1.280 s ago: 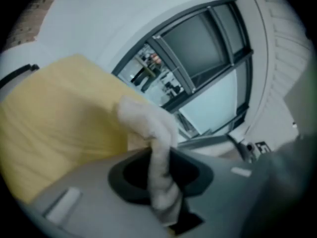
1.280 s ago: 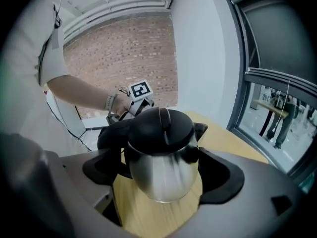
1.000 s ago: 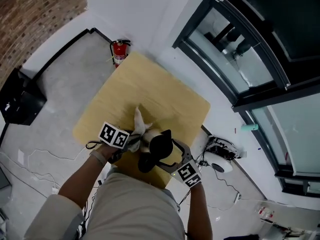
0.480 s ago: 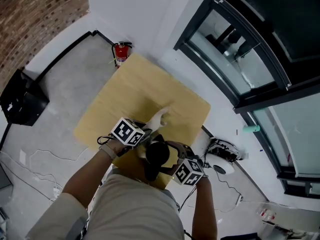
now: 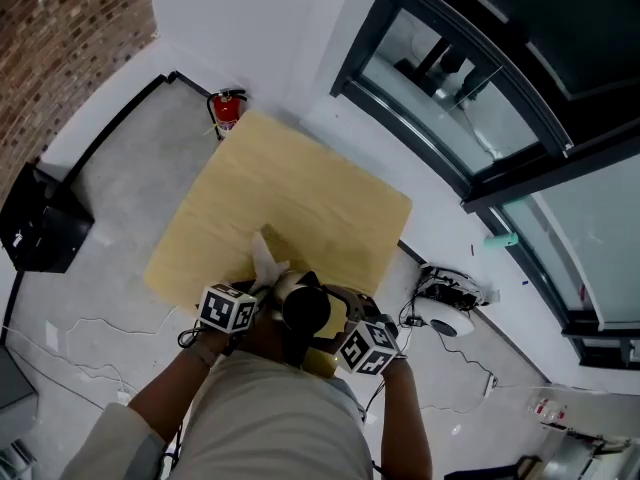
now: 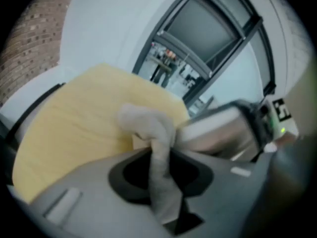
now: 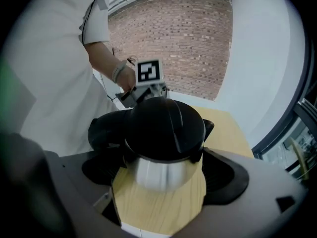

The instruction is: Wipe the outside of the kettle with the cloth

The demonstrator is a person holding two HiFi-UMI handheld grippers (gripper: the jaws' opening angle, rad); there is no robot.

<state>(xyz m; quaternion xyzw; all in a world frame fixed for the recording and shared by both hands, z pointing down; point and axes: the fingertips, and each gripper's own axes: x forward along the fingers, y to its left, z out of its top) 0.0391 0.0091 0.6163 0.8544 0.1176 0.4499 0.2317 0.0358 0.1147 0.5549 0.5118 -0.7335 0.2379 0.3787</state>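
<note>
Count: 1 kettle (image 5: 303,308), 1 cloth (image 5: 266,260), 1 table (image 5: 290,193), 2 grippers (left gripper (image 6: 161,175), right gripper (image 7: 158,180)), 1 fire extinguisher (image 5: 226,111) upper left, 1 black box (image 5: 40,220), possibly a case, left edge.

**Kettle & cloth at table's lower edge**

Tan wood table (image 5: 300,193) sits mid-frame, seen from above. Kettle (image 5: 303,308) w/ black lid is at its lower edge. Left gripper (image 5: 248,296) is just left of kettle, pale cloth (image 5: 267,261) sticking up beside it. Right gripper (image 5: 338,326) is at kettle's lower right. Red extinguisher (image 5: 226,111) upper left, black box (image 5: 40,230) far left, glass panels (image 5: 440,98) upper right.
</note>
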